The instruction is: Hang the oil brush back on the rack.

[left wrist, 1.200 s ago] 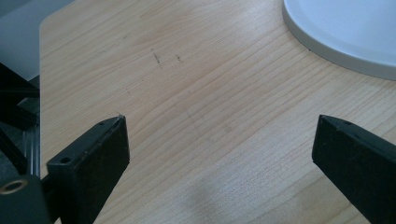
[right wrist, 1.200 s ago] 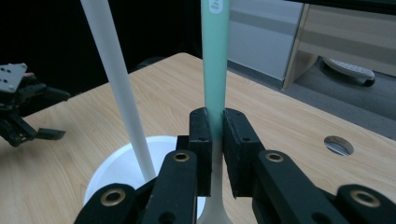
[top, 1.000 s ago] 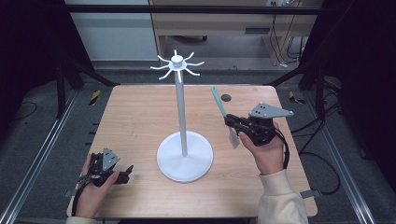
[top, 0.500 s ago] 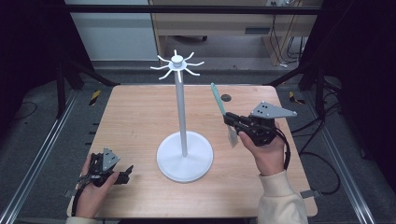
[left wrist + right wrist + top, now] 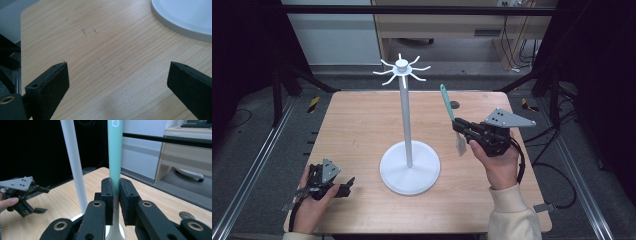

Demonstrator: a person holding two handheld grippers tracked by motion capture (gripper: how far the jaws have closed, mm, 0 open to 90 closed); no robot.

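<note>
Left gripper (image 5: 346,184): rests on the table (image 5: 362,125) at about 7 o'clock from the stand, in the person's left hand (image 5: 312,207). Jaws stand wide, nothing between them; bare wood ahead in the left gripper view.

Stand (image 5: 406,120): white pole on a round base (image 5: 409,170), table centre. Ring of hooks (image 5: 402,70) at the top, all bare.

Spatula (image 5: 452,117): off the table, tilted near upright, at about 2 o'clock from the base. Teal handle end up, pale blade (image 5: 460,146) down.

Right gripper (image 5: 458,125): held in the right hand (image 5: 499,162), jaws narrow and clamped on the spatula shaft (image 5: 115,187), just where teal fades to white.

Handling, as I judge it: light, slim, stiff along the shaft; the blade likely flexes a little. Smooth plastic or silicone, so it could swivel in the pads under a knock. A mid-shaft grip is sound; it leaves the top end free for a hook.

Hole in the handle: a white mark (image 5: 115,122) near the top edge of the right gripper view, cannot tell if it is a hanging hole.
</note>
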